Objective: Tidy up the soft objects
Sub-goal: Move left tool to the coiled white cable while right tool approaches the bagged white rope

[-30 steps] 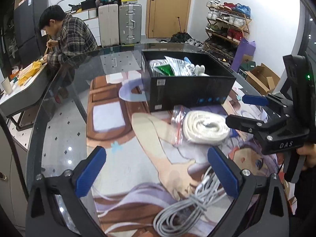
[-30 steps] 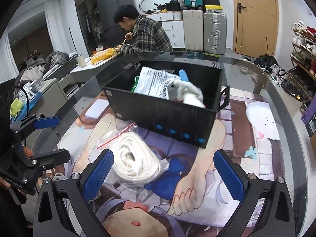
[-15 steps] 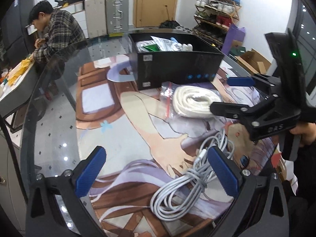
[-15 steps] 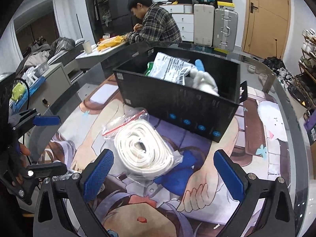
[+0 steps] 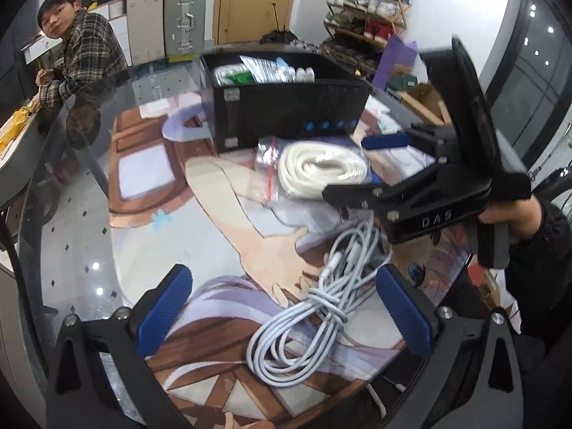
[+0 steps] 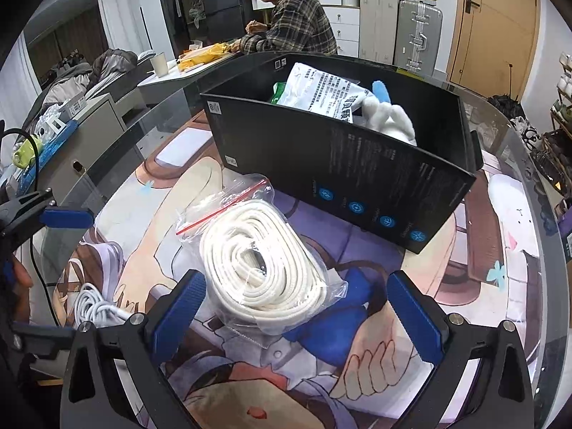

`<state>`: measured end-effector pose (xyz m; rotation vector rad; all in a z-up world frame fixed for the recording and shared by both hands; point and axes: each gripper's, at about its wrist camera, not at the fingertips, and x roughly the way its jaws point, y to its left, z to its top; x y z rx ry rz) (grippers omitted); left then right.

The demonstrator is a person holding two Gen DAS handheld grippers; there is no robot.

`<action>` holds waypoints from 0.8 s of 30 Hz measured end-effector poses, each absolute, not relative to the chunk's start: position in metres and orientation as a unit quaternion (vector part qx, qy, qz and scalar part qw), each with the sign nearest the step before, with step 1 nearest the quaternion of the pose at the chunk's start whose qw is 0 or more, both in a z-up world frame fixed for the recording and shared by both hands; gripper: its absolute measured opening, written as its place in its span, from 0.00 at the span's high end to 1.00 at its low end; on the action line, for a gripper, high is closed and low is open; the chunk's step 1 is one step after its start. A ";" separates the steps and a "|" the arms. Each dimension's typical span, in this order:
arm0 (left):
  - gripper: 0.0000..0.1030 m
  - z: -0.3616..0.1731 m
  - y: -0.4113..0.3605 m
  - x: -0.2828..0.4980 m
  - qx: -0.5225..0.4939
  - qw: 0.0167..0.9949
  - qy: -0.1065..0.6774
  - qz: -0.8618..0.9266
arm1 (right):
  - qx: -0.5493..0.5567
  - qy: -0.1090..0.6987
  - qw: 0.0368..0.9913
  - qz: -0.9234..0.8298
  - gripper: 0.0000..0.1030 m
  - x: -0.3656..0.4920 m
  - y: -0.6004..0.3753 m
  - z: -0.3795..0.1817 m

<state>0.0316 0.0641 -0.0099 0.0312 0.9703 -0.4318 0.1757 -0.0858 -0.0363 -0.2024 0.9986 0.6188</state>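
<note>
Right tool [image 6: 296, 311] gaping over bagged rope [image 6: 261, 268]; left tool [image 5: 286, 307] gaping – cable [image 5: 314, 307] below

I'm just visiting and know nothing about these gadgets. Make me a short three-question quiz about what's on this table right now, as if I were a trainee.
1. True or false: the bagged white rope is already inside the black box.
2. Which gripper has the bagged rope between its open fingers? A) left gripper B) right gripper
3. Fill in: the loose bundle lying in front of the left gripper is a grey ____.

Key
1. False; it lies on the printed mat in front of the box.
2. B
3. cable
</note>
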 end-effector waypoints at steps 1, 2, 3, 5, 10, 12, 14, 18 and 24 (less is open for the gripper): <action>0.00 -0.012 0.062 0.032 0.016 0.860 0.466 -0.208 | -0.098 0.470 0.827 0.292 0.00 0.176 -0.084 -0.037; 0.00 -0.013 0.060 0.032 0.017 0.859 0.468 -0.208 | -0.102 0.471 0.826 0.292 0.00 0.176 -0.082 -0.038; 0.00 -0.015 0.059 0.032 0.019 0.858 0.470 -0.207 | -0.105 0.470 0.827 0.291 0.00 0.176 -0.080 -0.038; 0.00 -0.017 0.057 0.032 0.019 0.855 0.473 -0.210 | -0.108 0.470 0.826 0.292 0.00 0.176 -0.077 -0.040; 0.00 -0.018 0.057 0.031 0.020 0.853 0.476 -0.212 | -0.116 0.461 0.832 0.286 0.00 0.175 -0.070 -0.041; 0.00 -0.016 0.057 0.028 0.021 0.853 0.474 -0.218 | -0.109 0.458 0.835 0.284 0.00 0.175 -0.070 -0.040; 0.00 -0.014 0.056 0.026 0.019 0.851 0.470 -0.233 | -0.108 0.457 0.837 0.281 0.00 0.175 -0.073 -0.040; 0.01 -0.018 0.051 0.024 0.027 0.844 0.476 -0.244 | -0.112 0.456 0.835 0.287 0.00 0.174 -0.069 -0.041; 0.15 -0.024 0.053 0.026 0.037 0.846 0.477 -0.236 | -0.117 0.455 0.833 0.293 0.02 0.173 -0.063 -0.045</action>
